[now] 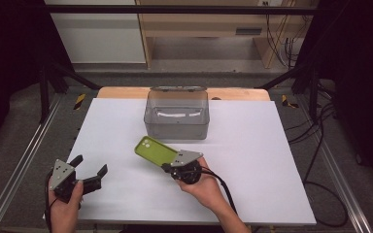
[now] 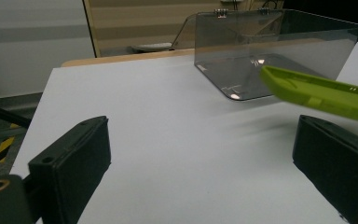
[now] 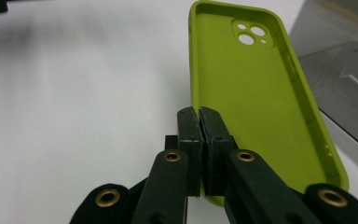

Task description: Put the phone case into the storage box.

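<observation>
You are in the carry step: the right gripper (image 1: 167,162) holds the green phone case (image 1: 154,150) off the white table (image 1: 252,160), in front of the clear bin (image 1: 177,114) and near its front wall. The likely goal is to put the case in the bin (its hinged lid stands open at the back).

Case position:
- In the high view the case lies flat-angled, camera cut-outs at the end away from your hand, pointing up and left
- In the left gripper view the case (image 2: 321,91) hangs above the table, with the bin (image 2: 279,51) behind it
- In the right gripper view the open inner side of the case (image 3: 256,98) faces the camera

Finger state:
- Right: jaws closed on the near left edge of the case; the pads (image 3: 189,135) pinch its thin rim, almost meeting
- Left: the left gripper (image 1: 90,172) rests low at the near left of the table, well apart from the case, jaws wide and holding nothing; the fingers (image 2: 70,163) stand far apart over bare table

Next move, as a judgement: lift the case above the front wall of the bin, carry it forward over the opening, then lower and release. The grip is on one edge only, so the case may swing; keep the motion slow and clear the rim before you open the jaws
</observation>
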The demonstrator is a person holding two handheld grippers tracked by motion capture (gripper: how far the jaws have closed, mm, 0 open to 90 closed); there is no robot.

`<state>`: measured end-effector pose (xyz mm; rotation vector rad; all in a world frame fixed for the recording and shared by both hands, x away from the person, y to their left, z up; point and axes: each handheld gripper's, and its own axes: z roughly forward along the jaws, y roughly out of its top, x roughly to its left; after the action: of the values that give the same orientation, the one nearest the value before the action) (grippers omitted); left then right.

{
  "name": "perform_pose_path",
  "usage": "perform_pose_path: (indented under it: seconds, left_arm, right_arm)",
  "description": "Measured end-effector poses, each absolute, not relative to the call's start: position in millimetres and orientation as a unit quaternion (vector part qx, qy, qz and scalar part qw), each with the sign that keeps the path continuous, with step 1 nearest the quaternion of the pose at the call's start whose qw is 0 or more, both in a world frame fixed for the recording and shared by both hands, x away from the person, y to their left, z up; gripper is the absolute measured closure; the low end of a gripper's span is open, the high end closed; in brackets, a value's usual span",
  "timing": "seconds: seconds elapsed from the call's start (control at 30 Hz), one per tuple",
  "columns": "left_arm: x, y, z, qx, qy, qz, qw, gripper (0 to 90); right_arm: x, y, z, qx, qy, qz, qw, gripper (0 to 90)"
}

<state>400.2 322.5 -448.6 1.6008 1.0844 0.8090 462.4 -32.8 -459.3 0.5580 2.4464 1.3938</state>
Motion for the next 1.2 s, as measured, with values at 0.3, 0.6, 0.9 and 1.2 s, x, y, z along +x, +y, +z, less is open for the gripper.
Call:
perform_pose_path:
  seconds: [0.3,0.6,0.9,1.2]
  left_arm:
    - [400.2,314.7,-449.3,0.672,0.440,0.332,0.494,3.9]
    - [402.2,289.9,-447.8,0.667,0.437,0.269,0.540,2.9]
    - [417.7,229.9,-420.6,0.682,0.392,0.232,0.572,1.6]
    - [444.0,174.5,-397.8,0.685,0.393,0.171,0.589,3.0]
  right_arm:
    - [456.6,-85.8,-456.0,0.258,0.787,0.545,0.129,88.2]
    - [443.7,-118.4,-453.7,0.279,0.748,0.585,0.145,88.2]
    - [440.5,-128.6,-455.9,0.300,0.712,0.617,0.149,88.2]
    - [436.6,-137.0,-451.5,0.309,0.689,0.638,0.153,88.1]
